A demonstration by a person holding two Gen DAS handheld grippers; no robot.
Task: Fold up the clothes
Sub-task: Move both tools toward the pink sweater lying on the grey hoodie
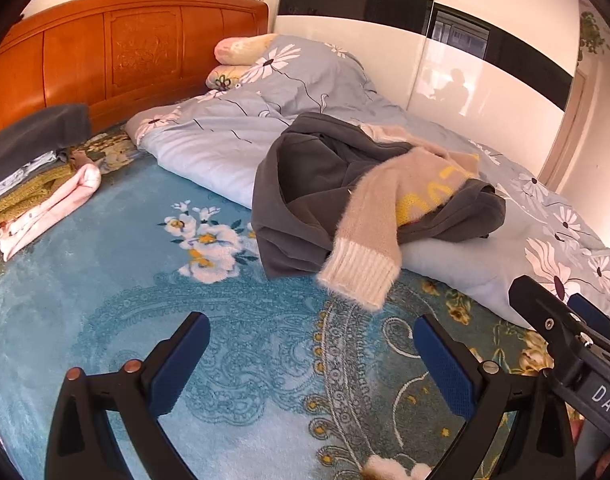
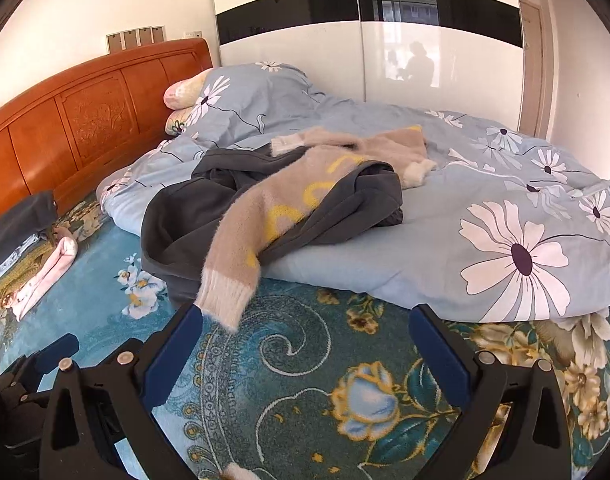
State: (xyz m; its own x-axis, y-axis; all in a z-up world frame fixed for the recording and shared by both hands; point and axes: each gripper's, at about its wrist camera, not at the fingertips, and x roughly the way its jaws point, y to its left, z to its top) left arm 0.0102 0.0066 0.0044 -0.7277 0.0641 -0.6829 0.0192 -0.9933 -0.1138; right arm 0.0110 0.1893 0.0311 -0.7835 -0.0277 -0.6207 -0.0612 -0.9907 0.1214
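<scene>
A beige fuzzy sweater with yellow letters lies crumpled over a dark grey garment on the edge of the quilt. Its white ribbed cuff hangs toward me onto the blue floral bedspread. My left gripper is open and empty above the bedspread, short of the cuff. My right gripper is open and empty, its left finger just below the cuff. The right gripper also shows at the right edge of the left wrist view.
A light blue flowered quilt is bunched across the far side with pillows at the wooden headboard. Folded clothes are stacked at the left. A glossy wardrobe stands behind.
</scene>
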